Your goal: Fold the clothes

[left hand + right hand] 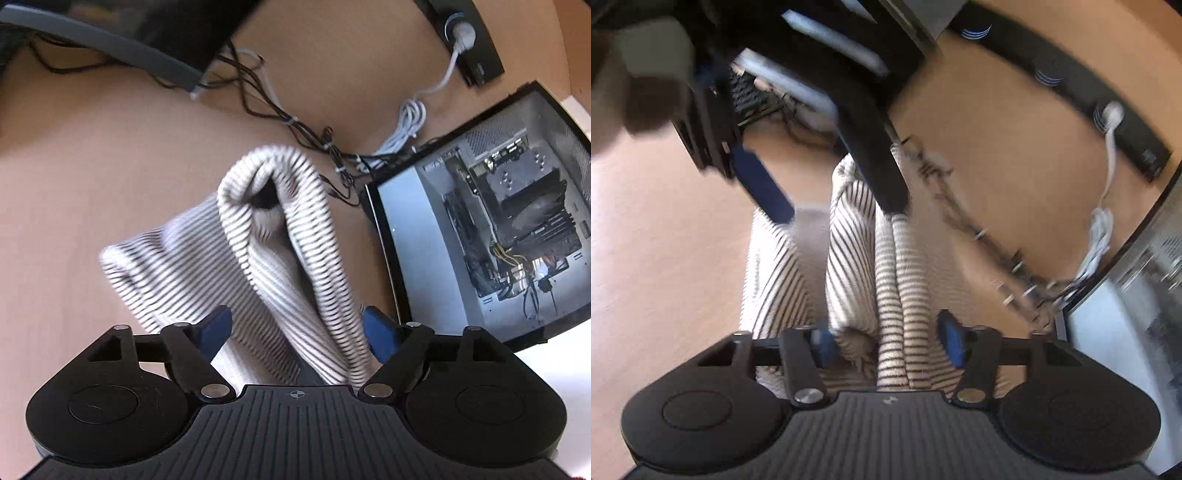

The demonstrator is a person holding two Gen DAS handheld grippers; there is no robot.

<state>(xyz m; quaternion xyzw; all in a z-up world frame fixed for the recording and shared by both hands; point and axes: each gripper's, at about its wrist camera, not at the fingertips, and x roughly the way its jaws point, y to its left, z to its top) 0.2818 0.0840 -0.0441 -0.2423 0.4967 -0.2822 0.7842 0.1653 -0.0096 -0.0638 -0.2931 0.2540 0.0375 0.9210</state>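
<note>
On the tan wooden desk [92, 166], a bunched white knit garment with thin dark stripes [266, 236] lies between both hand-held grippers: left [295, 328] wide open, right [886, 343] possibly pinching a fold. Mid-fold; next, regrasping an edge seems needed.

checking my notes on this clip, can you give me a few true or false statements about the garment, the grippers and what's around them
1. The garment is striped. True.
2. The left gripper has its jaws clamped shut on nothing. False: they stand wide, with the fabric between them.
3. A computer case with a see-through side lies right of the garment in the left wrist view. True.
4. The garment lies flat and neatly folded. False: it is bunched and draped.
5. Fabric sits between the right gripper fingers. True.
</note>
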